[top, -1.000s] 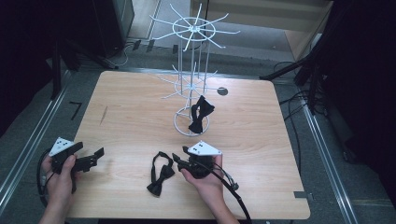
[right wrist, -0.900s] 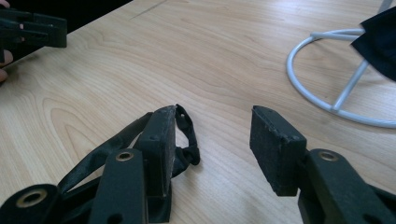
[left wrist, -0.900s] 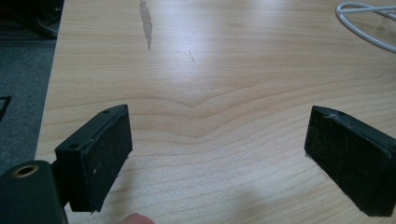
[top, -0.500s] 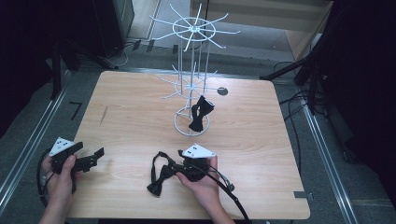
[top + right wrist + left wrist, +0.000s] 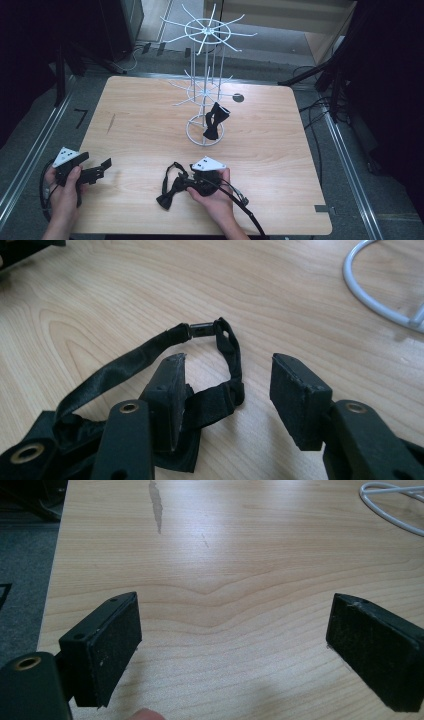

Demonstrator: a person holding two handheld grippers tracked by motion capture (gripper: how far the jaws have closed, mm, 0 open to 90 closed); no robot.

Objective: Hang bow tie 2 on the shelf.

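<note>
A black bow tie (image 5: pixel 166 194) with a strap loop lies on the wooden table (image 5: pixel 280 165) near the front. My right gripper (image 5: pixel 183 182) is at it, jaws open. In the right gripper view the strap (image 5: pixel 222 397) runs between the jaws of my right gripper (image 5: pixel 227 366), and the left pad rests against it. A second black bow tie (image 5: pixel 214 120) hangs on the white wire rack (image 5: pixel 206 85) at mid-table. My left gripper (image 5: pixel 102 169) is held at the front left, open over bare wood; the left gripper view has my left gripper (image 5: pixel 232 617) with nothing between its pads.
The rack's white base ring (image 5: pixel 372 297) lies just beyond the strap, and its edge (image 5: pixel 387 507) reaches the top right corner of the left gripper view. A dark round hole (image 5: pixel 238 98) sits behind the rack. Dark floor and cables surround the table.
My right gripper has moved left and down onto the bow tie on the table, so its jaws now straddle the strap. The left gripper has stayed put.
</note>
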